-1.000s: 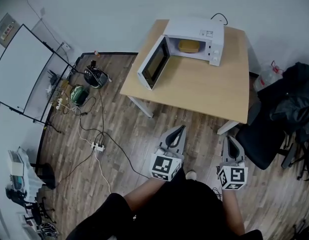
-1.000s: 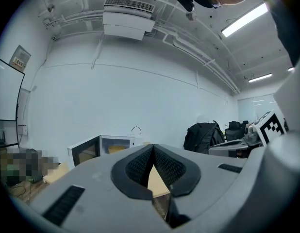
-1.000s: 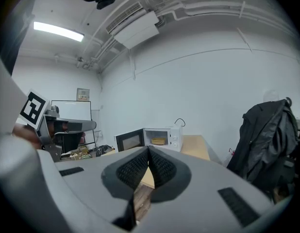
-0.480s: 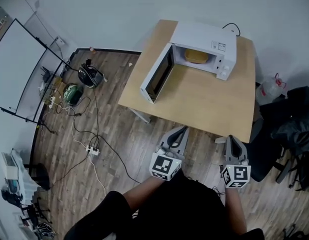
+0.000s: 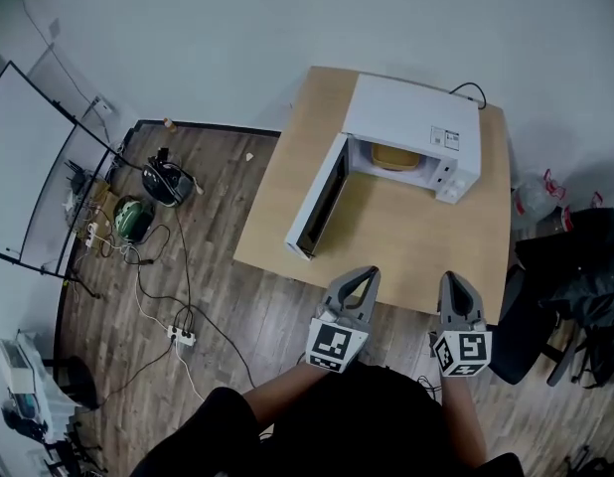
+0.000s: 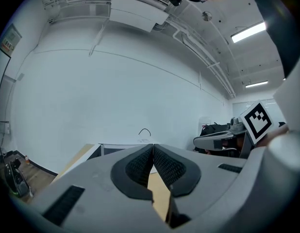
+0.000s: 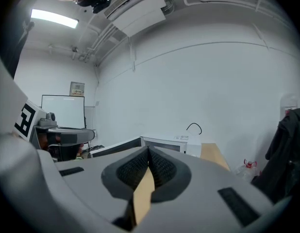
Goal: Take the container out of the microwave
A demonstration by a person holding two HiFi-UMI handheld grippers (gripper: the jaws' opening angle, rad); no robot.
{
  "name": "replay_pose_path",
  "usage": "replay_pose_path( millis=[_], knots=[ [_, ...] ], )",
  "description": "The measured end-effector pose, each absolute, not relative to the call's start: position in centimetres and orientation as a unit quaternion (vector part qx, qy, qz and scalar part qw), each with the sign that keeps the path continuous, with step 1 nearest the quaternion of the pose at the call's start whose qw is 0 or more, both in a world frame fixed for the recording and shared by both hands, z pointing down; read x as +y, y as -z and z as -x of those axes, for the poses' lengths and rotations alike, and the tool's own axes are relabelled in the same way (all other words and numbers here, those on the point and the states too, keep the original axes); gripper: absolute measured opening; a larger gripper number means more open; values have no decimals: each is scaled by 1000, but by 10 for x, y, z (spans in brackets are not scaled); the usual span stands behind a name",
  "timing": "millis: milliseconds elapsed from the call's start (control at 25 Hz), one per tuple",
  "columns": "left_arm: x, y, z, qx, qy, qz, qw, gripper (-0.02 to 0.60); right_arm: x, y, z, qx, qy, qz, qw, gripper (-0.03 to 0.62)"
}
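Head view, left to right. Cables and a power strip (image 5: 181, 336) lie on the wooden floor (image 5: 218, 266) beside the tabletop's (image 5: 406, 251) left edge. The microwave (image 5: 411, 127) stands at the tabletop's far edge, toward the far right corner, its cavity facing the near edge. Its door (image 5: 322, 199) is swung fully open, reaching toward the near left corner. The container (image 5: 397, 156), yellowish, sits inside the cavity; its long axis appears to run parallel to the opening, though the cavity roof hides its far part. Bare tabletop spans from the opening to the near edge, bounded on the left by the door. The left gripper (image 5: 362, 272) hovers at the near edge, jaws closed tip to tip and empty. The right gripper (image 5: 453, 278), near the near right corner, likewise has its jaws pressed together and empty. A dark chair (image 5: 531, 296) stands just beside the tabletop's right edge.
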State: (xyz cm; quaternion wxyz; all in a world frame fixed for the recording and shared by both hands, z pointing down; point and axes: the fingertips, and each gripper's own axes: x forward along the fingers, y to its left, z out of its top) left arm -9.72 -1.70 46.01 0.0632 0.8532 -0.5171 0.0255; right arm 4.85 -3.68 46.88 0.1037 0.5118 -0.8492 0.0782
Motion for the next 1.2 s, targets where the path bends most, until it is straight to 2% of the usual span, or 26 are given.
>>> replay_pose_path(
  millis=[320,720,1040,1200],
  knots=[
    [-57,-483,127,-493,-43,-865,86,12,-71,-487,-22,-837,-96,-525,116,58],
    [-98,-502,125,-473,-50,-874,97,12,-90,-498,-21,-832,-105,-530,126,59],
    [-161,-518,124,-471,-53,-876,86,12,-136,-510,-26,-834,-132,-527,96,59],
    [-196,-528,126,-481,-63,-868,107,12,-159,-511,-27,-836,-138,-524,89,59]
  ],
)
